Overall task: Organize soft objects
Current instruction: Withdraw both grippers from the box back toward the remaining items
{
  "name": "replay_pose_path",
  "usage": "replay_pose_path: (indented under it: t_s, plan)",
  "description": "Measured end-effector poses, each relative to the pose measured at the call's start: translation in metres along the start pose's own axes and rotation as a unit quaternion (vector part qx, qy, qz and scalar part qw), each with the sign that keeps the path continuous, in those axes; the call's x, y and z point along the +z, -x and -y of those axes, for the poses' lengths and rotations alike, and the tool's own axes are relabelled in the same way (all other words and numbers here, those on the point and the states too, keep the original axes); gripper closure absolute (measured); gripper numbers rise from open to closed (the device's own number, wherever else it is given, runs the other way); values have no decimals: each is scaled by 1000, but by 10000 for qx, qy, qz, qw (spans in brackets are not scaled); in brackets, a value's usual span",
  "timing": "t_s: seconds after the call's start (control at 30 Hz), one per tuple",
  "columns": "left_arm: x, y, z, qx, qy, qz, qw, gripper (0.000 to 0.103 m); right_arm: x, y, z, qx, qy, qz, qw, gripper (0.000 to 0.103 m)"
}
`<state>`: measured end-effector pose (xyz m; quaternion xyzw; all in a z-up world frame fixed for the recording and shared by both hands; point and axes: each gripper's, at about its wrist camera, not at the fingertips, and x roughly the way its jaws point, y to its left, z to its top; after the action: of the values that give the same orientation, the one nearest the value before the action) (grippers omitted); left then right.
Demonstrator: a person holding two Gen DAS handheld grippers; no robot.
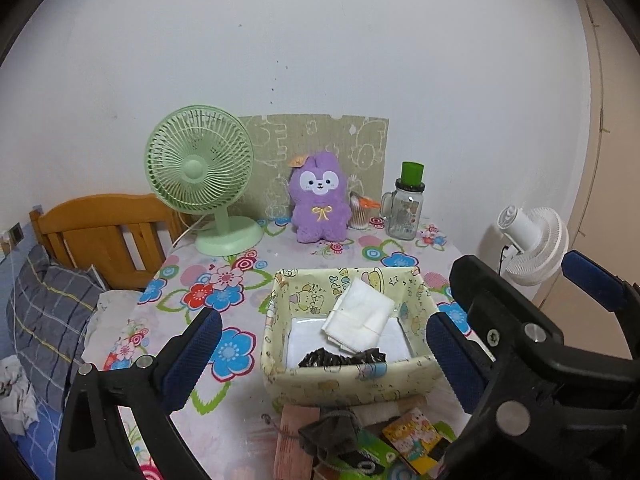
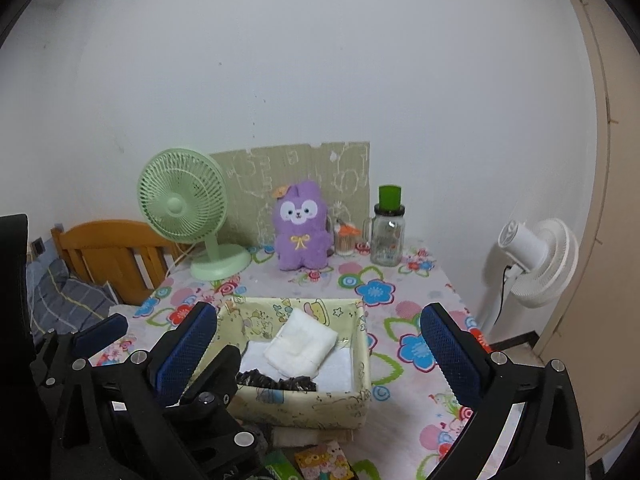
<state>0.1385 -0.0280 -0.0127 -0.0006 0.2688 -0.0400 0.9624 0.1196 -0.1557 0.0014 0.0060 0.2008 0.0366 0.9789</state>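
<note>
A cream cartoon-print fabric basket (image 1: 348,380) (image 2: 304,408) stands on the floral table. Inside it a folded white cloth (image 1: 358,316) (image 2: 302,346) lies on a flat white one, with a dark crinkled piece (image 1: 344,358) (image 2: 276,382) at the near wall. My left gripper (image 1: 323,320) is open above the basket's near side with nothing between its fingers. My right gripper (image 2: 318,314) is open too, just to the right of the left one, and holds nothing. A purple plush bunny (image 1: 318,200) (image 2: 300,228) sits upright at the back. A dark drawstring pouch (image 1: 328,432) lies in front of the basket.
A green desk fan (image 1: 200,172) stands back left; a glass jar with a green lid (image 1: 404,208) and a swab pot (image 1: 360,212) stand back right. Colourful packets (image 1: 412,436) lie near the front edge. A white fan (image 1: 532,240) is off the table's right, a wooden bed frame (image 1: 100,232) left.
</note>
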Motion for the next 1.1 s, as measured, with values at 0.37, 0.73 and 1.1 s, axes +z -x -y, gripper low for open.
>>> replay_pose_path:
  t_s: [0.37,0.73,1.1]
  plan:
    - [-25,33,1,123,100,94,9998,0,-19,37,6,137,-19,5,9999,0]
    - [-61,35,-2,77,197,82,9997,0,-52,49,10,219,50,40,9997,0]
    - [-104,10,-2,-4,-13,-14,10000,0,-102,27,12,257,-72,-332,9991,0]
